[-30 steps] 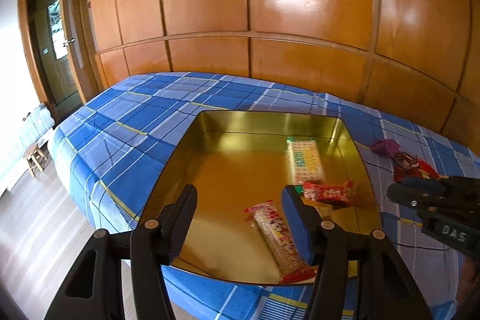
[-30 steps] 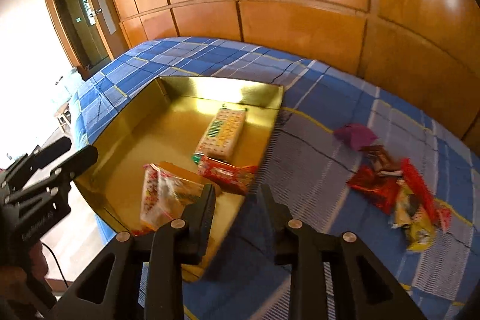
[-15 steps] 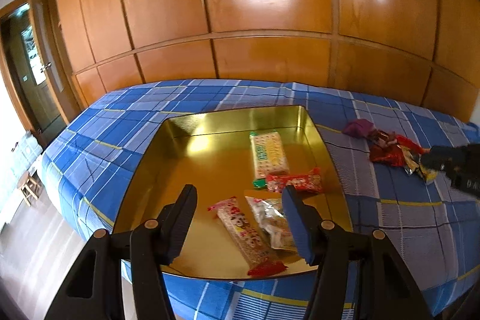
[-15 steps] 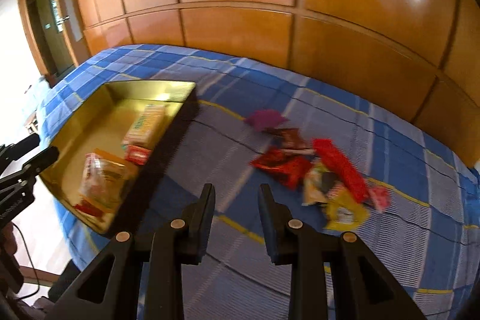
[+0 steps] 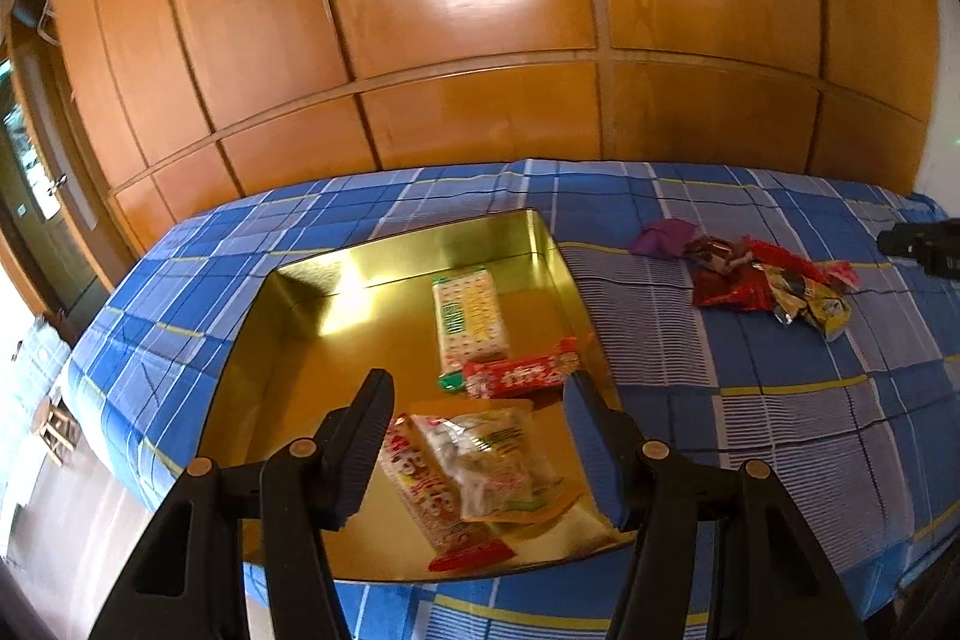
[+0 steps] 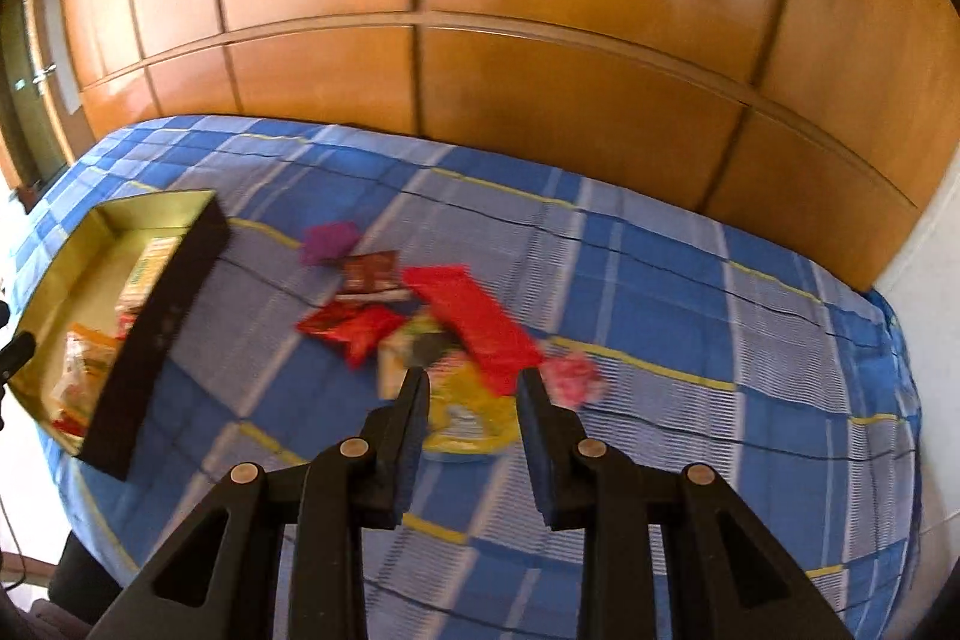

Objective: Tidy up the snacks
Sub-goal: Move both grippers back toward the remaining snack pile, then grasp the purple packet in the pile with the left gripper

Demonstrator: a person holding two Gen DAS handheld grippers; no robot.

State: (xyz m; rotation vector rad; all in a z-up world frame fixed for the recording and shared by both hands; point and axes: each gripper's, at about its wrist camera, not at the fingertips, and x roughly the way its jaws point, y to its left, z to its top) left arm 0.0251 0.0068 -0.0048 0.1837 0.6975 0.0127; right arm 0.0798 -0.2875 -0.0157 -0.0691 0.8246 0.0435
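A gold tin tray (image 5: 336, 298) lies on the blue plaid bed and holds a white-and-green cracker pack (image 5: 471, 316), a red bar (image 5: 519, 375), a clear snack bag (image 5: 492, 460) and a long red-and-white pack (image 5: 423, 484). My left gripper (image 5: 477, 391) is open and empty above the tray's near end. A loose pile of snacks (image 6: 432, 328) lies on the bed: a long red pack (image 6: 474, 322), a yellow bag (image 6: 474, 415), a purple pack (image 6: 327, 241), a pink one (image 6: 573, 376). My right gripper (image 6: 474, 382) is open and empty, just above the yellow bag.
The tray shows at the left in the right wrist view (image 6: 150, 316), with a dark outer wall. A wooden panelled wardrobe (image 5: 480, 40) runs behind the bed. A door (image 5: 36, 196) and floor lie to the left. The bed's near edge (image 5: 480, 616) is close below.
My right gripper has swung right, from the tray to over the loose snack pile. My left gripper has also turned right, so the pile comes into its view. Both stay open.
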